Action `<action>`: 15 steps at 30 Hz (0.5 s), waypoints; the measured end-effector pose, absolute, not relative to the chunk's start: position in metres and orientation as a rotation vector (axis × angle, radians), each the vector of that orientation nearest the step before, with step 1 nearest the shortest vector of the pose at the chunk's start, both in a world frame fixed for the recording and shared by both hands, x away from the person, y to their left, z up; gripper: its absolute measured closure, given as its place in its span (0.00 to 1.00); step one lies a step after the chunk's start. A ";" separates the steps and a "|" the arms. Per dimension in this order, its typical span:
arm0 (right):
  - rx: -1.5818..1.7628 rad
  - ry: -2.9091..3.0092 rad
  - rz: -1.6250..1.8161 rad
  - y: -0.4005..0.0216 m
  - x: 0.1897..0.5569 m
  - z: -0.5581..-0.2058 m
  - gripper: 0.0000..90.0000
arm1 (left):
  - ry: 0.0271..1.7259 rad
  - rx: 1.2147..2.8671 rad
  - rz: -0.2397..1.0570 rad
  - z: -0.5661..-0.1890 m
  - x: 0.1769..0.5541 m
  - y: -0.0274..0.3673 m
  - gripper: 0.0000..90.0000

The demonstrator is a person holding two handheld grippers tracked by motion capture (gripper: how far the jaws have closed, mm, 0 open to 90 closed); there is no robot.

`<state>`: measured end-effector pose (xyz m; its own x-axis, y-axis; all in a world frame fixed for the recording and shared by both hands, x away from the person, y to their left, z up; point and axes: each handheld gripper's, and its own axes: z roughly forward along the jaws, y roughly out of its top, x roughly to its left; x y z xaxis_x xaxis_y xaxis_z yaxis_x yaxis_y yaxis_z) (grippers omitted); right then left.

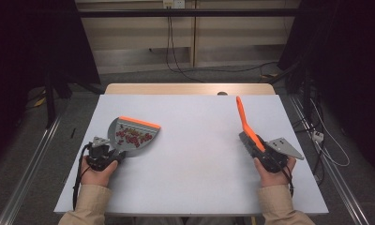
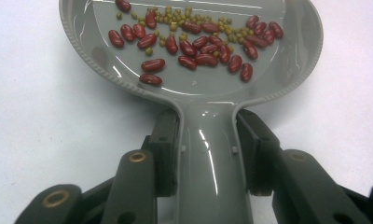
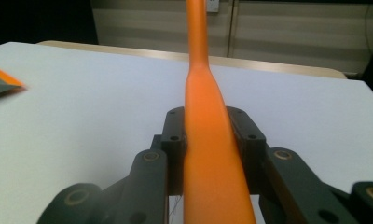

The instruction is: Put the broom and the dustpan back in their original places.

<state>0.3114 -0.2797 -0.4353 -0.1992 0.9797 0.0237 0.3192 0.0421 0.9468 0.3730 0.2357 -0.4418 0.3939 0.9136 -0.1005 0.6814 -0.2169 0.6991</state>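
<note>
So the grey dustpan [image 2: 194,93] is gripped by its handle in the left gripper [image 2: 207,154] and kept flat on the white table [image 1: 199,154], presumably so the red and green beans [image 2: 194,42] stay put. An orange brush handle [image 3: 208,140] is clamped in the right gripper [image 3: 208,144], angled upward (its bristle end can't be made out).

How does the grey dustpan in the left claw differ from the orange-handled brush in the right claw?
The dustpan is grey with an orange front edge; the brush handle is orange throughout. The dustpan lies low over the table, while the brush handle slants up off it. The dustpan is loaded with red beans and small green ones; nothing rests on the brush handle. Both are clamped by the handle: dustpan in the left claw, brush in the right claw.
</note>
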 end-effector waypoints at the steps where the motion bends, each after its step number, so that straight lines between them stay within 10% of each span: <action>1: 1.337 1.608 1.164 -0.282 0.312 -0.436 0.79 | 1.362 1.978 0.437 -0.442 0.373 0.235 0.70; 15: 1.366 1.554 1.061 -0.296 0.330 -0.447 0.79 | 1.325 1.965 0.405 -0.439 0.367 0.233 0.65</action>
